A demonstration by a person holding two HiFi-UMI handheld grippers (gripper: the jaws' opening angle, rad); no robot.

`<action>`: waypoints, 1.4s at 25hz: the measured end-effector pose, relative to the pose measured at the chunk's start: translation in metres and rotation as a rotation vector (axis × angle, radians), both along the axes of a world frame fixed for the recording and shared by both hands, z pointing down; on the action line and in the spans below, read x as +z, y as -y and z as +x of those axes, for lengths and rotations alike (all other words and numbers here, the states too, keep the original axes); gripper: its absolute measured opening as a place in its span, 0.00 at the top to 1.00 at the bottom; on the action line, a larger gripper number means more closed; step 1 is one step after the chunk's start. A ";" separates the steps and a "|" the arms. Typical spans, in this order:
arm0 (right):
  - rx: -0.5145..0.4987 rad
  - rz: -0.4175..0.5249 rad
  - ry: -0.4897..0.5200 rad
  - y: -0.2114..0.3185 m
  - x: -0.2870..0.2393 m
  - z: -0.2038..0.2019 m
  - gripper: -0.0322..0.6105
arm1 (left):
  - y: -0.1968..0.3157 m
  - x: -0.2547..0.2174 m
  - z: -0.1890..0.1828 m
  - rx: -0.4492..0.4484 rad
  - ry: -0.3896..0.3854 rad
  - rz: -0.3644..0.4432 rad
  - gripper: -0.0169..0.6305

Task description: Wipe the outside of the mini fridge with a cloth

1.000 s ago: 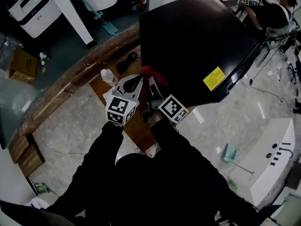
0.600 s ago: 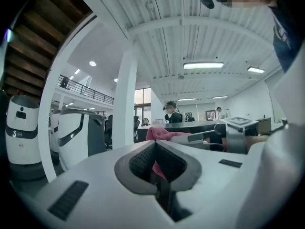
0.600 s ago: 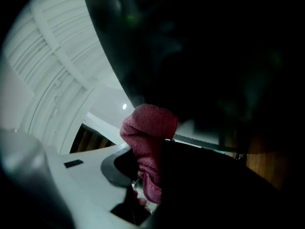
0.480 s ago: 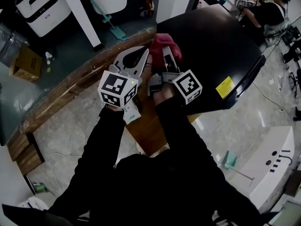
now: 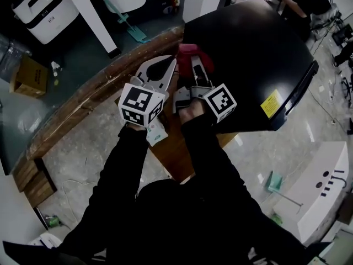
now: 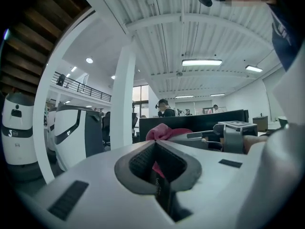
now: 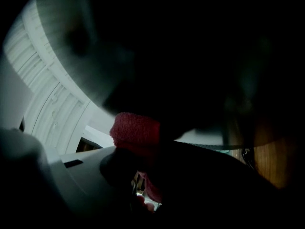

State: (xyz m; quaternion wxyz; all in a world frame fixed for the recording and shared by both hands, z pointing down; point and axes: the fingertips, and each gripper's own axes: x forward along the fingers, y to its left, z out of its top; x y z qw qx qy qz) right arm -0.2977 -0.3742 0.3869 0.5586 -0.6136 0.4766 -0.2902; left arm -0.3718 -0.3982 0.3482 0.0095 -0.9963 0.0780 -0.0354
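While the right gripper (image 5: 195,66) pinches the red cloth (image 5: 188,51) at the near left corner of the black fridge (image 5: 248,43), the left gripper (image 5: 168,64) hangs just beside it, jaws pressed together, empty.

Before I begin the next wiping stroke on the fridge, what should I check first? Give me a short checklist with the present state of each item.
1. Cloth gripped by the right gripper: ok, jaws closed on it.
2. Cloth placed at the mini fridge: ok, at the corner nearest the grippers.
3. Cloth pressed against the fridge surface: cannot tell.
4. Left gripper free: ok, jaws together, nothing between them.
5. Left gripper out of the wiping path: cannot tell, its tip is close beside the cloth.
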 end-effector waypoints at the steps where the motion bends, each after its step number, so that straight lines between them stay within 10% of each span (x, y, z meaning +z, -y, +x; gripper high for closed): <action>1: -0.003 -0.002 0.003 0.002 0.007 0.001 0.75 | 0.001 0.008 0.002 0.003 0.013 -0.007 0.96; 18: 0.018 -0.215 0.179 0.019 0.199 0.006 0.75 | 0.013 0.219 0.009 0.004 0.349 -0.212 0.96; 35: 0.032 -0.403 0.312 0.007 0.341 0.005 0.77 | -0.001 0.274 -0.004 0.004 0.414 -0.242 0.96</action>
